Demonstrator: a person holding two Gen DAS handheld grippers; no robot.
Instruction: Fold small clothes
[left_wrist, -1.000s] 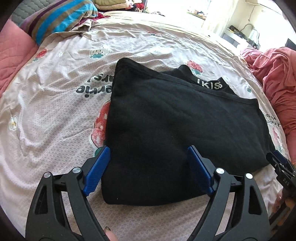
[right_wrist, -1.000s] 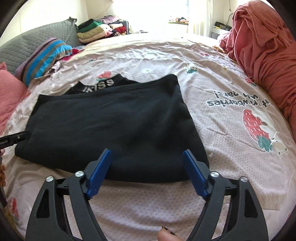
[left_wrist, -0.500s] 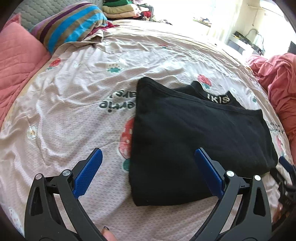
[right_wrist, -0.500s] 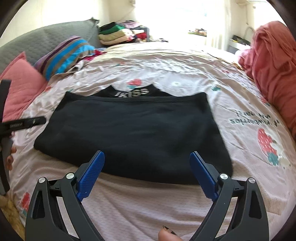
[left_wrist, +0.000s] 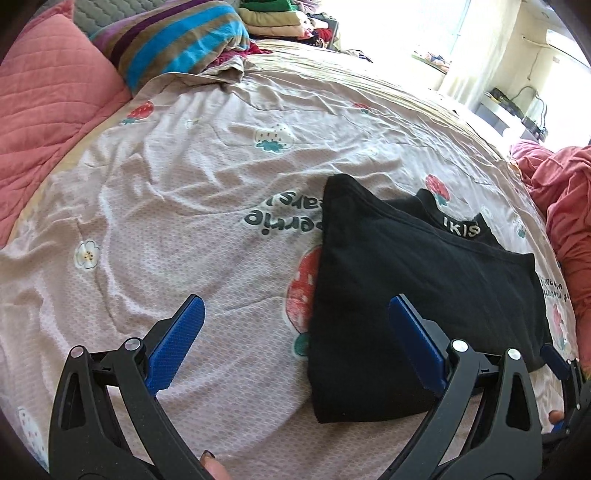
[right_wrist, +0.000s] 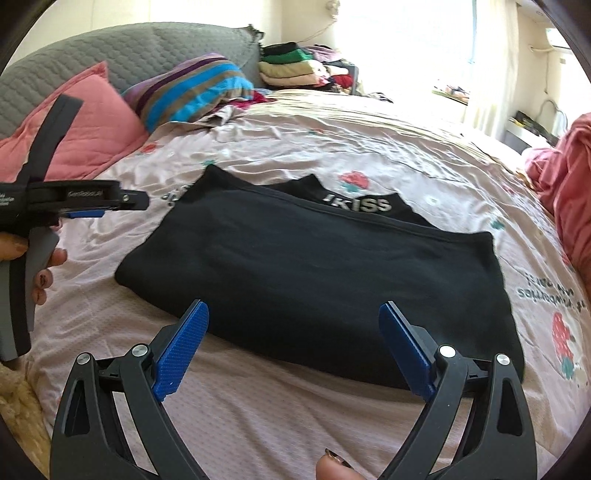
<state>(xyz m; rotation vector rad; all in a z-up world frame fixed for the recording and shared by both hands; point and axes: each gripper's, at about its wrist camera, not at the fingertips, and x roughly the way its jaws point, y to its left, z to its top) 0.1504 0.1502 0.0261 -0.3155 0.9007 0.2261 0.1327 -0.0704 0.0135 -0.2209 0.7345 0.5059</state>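
Observation:
A black garment (left_wrist: 417, 295) lies folded into a flat rectangle on the bed, a band with white letters (right_wrist: 356, 205) peeking out at its far edge. My left gripper (left_wrist: 295, 321) hovers open over the garment's left edge, with nothing between its blue pads. My right gripper (right_wrist: 293, 328) is open too, held above the garment's (right_wrist: 314, 273) near edge and touching nothing. In the right wrist view the left gripper (right_wrist: 74, 203) shows at the far left with a hand on its handle. The right gripper's tip (left_wrist: 557, 363) shows at the left wrist view's right edge.
The bed sheet (left_wrist: 184, 206) is pale pink with strawberry prints. A pink pillow (right_wrist: 85, 122), a striped pillow (right_wrist: 195, 92) and a grey headboard cushion (right_wrist: 129, 55) lie at the head. Folded clothes (right_wrist: 291, 68) are stacked behind. A red blanket (left_wrist: 569, 206) is bunched at the right.
Both grippers have opened wider and drawn back and up from the garment's near edge. The left one has shifted left, off the garment; the right one has swung left as well.

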